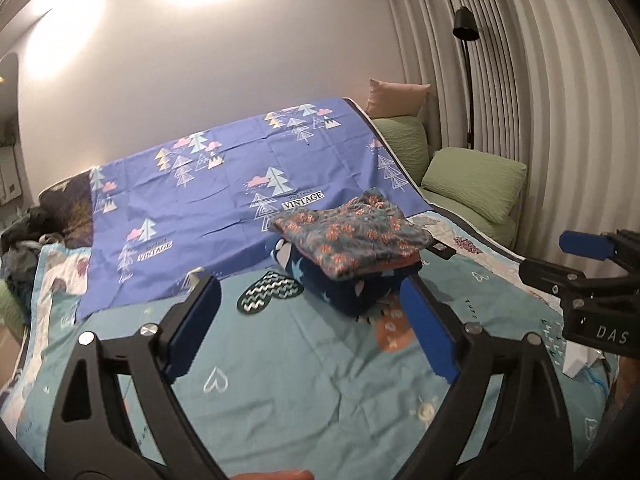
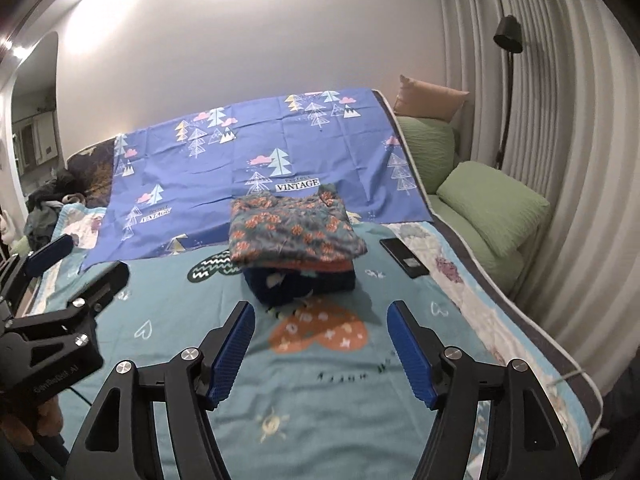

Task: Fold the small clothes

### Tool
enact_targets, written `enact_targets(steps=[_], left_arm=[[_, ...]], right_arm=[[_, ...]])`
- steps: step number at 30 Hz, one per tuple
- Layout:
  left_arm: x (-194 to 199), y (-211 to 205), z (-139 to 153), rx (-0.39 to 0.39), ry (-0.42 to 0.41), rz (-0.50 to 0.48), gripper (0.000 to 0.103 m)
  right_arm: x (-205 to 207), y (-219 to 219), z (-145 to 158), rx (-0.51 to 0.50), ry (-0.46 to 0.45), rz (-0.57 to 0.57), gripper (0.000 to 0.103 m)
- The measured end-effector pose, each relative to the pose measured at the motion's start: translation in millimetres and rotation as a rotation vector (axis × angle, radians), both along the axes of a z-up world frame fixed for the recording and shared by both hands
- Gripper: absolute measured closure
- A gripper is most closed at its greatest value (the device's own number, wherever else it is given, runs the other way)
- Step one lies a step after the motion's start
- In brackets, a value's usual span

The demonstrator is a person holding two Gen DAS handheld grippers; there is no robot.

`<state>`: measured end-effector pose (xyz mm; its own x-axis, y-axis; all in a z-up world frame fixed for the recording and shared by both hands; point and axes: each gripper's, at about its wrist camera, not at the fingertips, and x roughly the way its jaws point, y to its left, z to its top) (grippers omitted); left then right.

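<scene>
A folded floral garment (image 2: pixel 294 230) tops a navy folded garment (image 2: pixel 304 286) mid-bed, on the teal bedspread (image 2: pixel 320 400). A black phone (image 2: pixel 404 258) lies just right of the stack. Nearer, the left gripper (image 1: pixel 312 320) and right gripper (image 2: pixel 320 350) hover with jaws spread, holding nothing.

The blue sheet (image 2: pixel 240 152), printed with pale trees, clouds and the word VINTAGE, lies flat across the far half of the bed. Nearer than the sheet, touching its near edge, spreads a teal quilt (image 2: pixel 332 396) with hearts and an orange patch. To the right of the sheet a black phone (image 2: pixel 404 258) rests flat on the quilt. Beyond the sheet's right edge sit two green pillows (image 2: pixel 494 200) and a peach cushion (image 2: pixel 430 98). Further right a black floor lamp (image 2: pixel 508 36) stands against ribbed curtains (image 2: pixel 568 120). Left of the sheet lies a dark heap of clothing (image 2: pixel 50 204).
</scene>
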<state>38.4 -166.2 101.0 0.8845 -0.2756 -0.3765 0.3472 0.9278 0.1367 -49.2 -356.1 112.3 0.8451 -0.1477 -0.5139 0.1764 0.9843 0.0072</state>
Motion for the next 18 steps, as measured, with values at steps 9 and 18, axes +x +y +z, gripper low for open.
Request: enact_targets(steps=[9,18], left_arm=[[-48.1,25.0,0.3,-0.005,-0.035,0.039,0.012],[-70.2,48.7,-5.7,-0.036,-0.016,0.077,0.012]], right_arm=[[-40.2,21.2,-5.1,0.000,-0.033,-0.009,0.032],[-58.7,40.6,-9.0,0.008,-0.036,0.012,0.032]])
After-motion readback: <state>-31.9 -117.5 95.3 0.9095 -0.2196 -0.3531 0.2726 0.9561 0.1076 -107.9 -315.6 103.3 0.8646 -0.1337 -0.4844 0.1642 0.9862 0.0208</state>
